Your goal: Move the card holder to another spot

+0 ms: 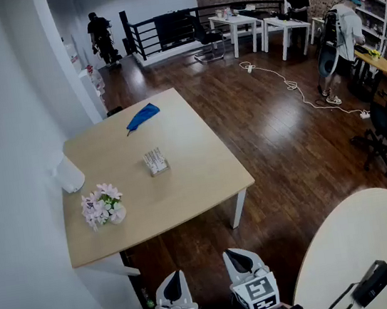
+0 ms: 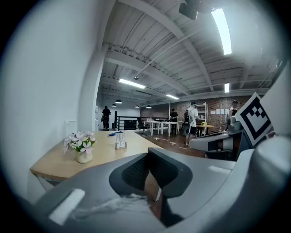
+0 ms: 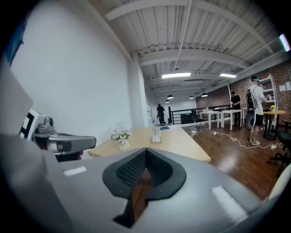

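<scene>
The card holder [image 1: 156,161] is a small clear stand with white cards, upright near the middle of the light wooden table [image 1: 198,185]. It shows far off in the left gripper view [image 2: 120,141] and in the right gripper view [image 3: 156,135]. Both grippers hang low at the near edge of the head view, short of the table and well away from the holder. My left gripper [image 1: 172,289] [image 2: 148,154] has its jaws together with nothing between them. My right gripper [image 1: 240,263] [image 3: 146,152] is shut and empty too.
A vase of pale flowers [image 1: 102,206] stands at the table's near left, a white cup [image 1: 71,177] by the wall, a blue cloth [image 1: 142,117] at the far end. A round white table [image 1: 364,233] with a black device [image 1: 371,283] lies to my right. People stand far back.
</scene>
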### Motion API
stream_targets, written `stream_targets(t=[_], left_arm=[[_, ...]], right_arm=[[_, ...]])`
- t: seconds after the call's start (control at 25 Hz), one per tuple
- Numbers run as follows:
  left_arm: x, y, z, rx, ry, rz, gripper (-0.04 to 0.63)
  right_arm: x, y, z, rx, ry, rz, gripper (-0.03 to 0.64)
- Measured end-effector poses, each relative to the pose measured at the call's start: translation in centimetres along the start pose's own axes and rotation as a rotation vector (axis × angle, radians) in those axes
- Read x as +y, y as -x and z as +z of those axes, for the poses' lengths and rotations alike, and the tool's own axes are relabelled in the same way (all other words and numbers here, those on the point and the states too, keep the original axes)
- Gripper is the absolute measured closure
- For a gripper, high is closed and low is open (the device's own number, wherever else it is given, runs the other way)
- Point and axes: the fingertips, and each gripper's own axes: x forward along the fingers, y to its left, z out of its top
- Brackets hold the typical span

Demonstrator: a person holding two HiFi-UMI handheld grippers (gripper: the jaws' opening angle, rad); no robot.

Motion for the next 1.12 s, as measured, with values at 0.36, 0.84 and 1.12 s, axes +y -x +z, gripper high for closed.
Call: stream_targets(t=[0.36,0.84,1.12], left_arm=[[1.1,-5.3,0.5,0.001,0.002,-0.018,0.581],[10.2,-17.2,5.6,-0.074,0.053,-0.070,0.581],[15.3,-21.0,7.0,-0.103,0.062,-0.078,0.581]], right_arm=[[-3.1,-4.0,1.3,-0.003,0.013,-0.021,0.624],[-4.7,-15.7,6.6,0.024,0.062,-0.099,0.624],[-3.4,-22.2,8.8,0.027,0.078,-0.117,0.624]])
